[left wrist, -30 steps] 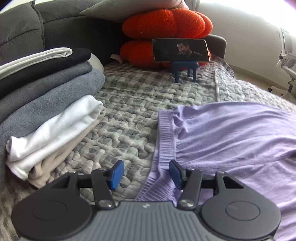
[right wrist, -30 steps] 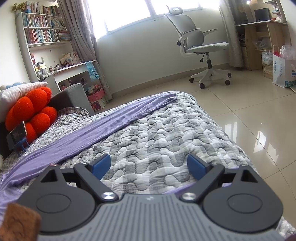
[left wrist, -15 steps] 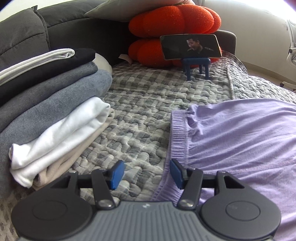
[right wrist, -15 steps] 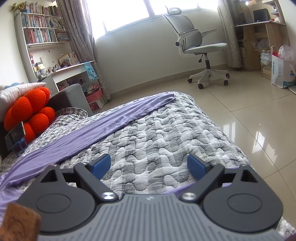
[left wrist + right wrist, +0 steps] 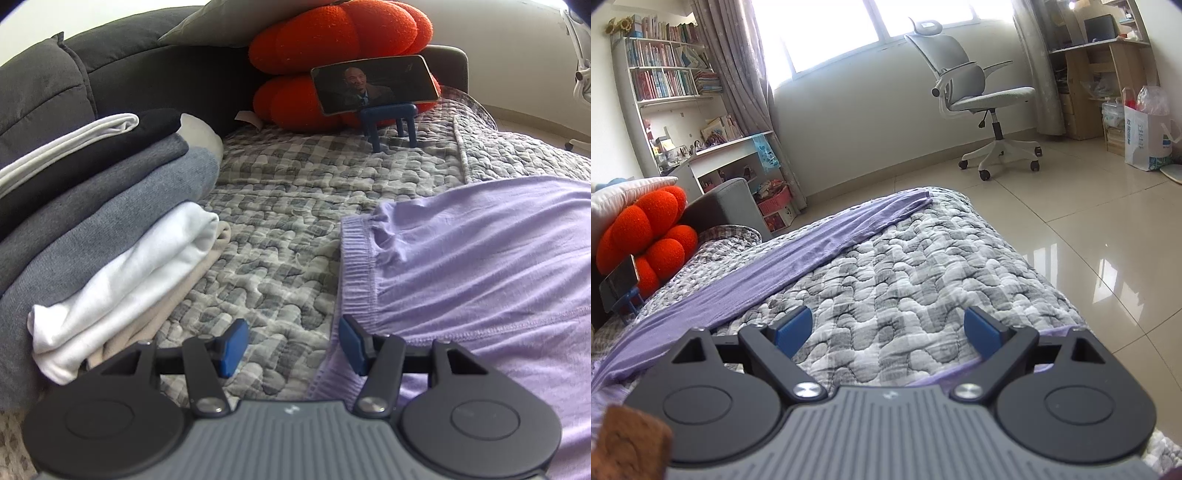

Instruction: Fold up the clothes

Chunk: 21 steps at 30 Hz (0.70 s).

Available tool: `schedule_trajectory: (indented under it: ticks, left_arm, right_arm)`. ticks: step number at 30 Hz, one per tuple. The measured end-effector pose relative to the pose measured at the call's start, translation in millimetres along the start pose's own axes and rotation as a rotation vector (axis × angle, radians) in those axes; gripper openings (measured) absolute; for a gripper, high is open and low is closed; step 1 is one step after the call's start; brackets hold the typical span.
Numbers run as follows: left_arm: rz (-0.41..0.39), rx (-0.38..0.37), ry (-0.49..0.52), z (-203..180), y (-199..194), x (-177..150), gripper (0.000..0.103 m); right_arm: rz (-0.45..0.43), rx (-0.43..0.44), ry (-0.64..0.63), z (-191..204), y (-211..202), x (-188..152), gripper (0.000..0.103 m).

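Observation:
Lilac trousers (image 5: 480, 266) lie spread on the grey checked quilt (image 5: 280, 206), their ribbed waistband (image 5: 356, 258) facing left. My left gripper (image 5: 291, 345) hovers open over the quilt just at the waistband's near corner; its right pad sits against the band's edge, and nothing is gripped. In the right wrist view one long lilac trouser leg (image 5: 798, 254) runs across the quilt (image 5: 923, 280) toward the far end. My right gripper (image 5: 886, 330) stands wide open above the bare quilt, with only a lilac strip showing under its body.
A pile of folded clothes (image 5: 96, 221), grey, black, white and beige, sits at the left. An orange cushion (image 5: 340, 48) and a phone on a blue stand (image 5: 373, 86) are at the back. Beyond the bed: tiled floor (image 5: 1089, 206), an office chair (image 5: 979, 99), bookshelves.
The left gripper's view has shifted left and tipped down a little, so the waistband, phone and cushion now sit further right and nearer. The right gripper has stayed put, still wide open.

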<state>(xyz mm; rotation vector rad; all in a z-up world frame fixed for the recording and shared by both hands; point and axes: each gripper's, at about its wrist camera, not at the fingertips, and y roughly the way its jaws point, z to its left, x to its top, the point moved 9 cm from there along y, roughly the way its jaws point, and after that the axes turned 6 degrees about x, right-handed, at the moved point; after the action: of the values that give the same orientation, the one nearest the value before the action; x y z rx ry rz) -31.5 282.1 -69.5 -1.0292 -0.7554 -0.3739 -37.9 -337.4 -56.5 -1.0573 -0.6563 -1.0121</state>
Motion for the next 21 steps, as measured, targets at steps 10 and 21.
schedule_trajectory:
  ticks: [10,21]
  left_arm:
    - [-0.003,0.058,0.055,-4.8,-2.6,0.3,0.057]
    - [0.009,0.097,0.082,-6.9,-4.0,1.9,0.057]
  right_arm:
    - [-0.005,-0.064,-0.036,0.9,0.5,-2.0,0.091]
    - [-0.015,-0.142,-0.051,-2.3,2.8,-3.2,0.091]
